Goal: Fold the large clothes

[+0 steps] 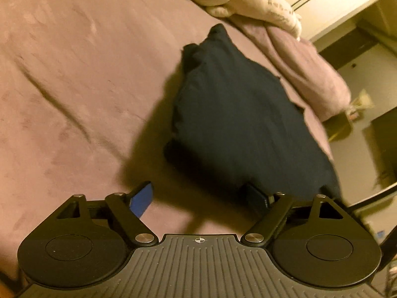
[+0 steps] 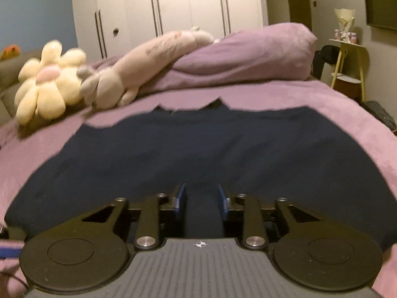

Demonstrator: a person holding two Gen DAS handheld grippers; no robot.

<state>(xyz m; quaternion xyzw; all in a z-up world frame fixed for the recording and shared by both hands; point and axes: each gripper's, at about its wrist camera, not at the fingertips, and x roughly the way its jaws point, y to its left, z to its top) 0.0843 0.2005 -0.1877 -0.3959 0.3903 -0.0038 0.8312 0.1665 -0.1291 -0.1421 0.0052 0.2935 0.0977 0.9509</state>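
Observation:
A dark navy garment [image 2: 198, 146] lies spread flat on the purple bed cover [image 2: 347, 124], its collar toward the pillows. My right gripper [image 2: 201, 195] sits low over the near edge of this garment. Its blue-padded fingers [image 2: 180, 197] stand a narrow gap apart with navy cloth showing between them, and the pads do not visibly press on it. In the left wrist view the garment [image 1: 235, 114] runs away from me to the right. My left gripper [image 1: 198, 195] is wide open at its near corner. Its right finger [image 1: 256, 198] is at the cloth's edge and its left finger [image 1: 141, 201] is over bare cover.
Plush toys [image 2: 49, 87] and a long stuffed animal [image 2: 139, 67] lie at the head of the bed beside a bunched purple duvet [image 2: 248, 54]. White wardrobes [image 2: 173, 7] stand behind. A yellow side table [image 2: 347, 59] is off the bed's right edge.

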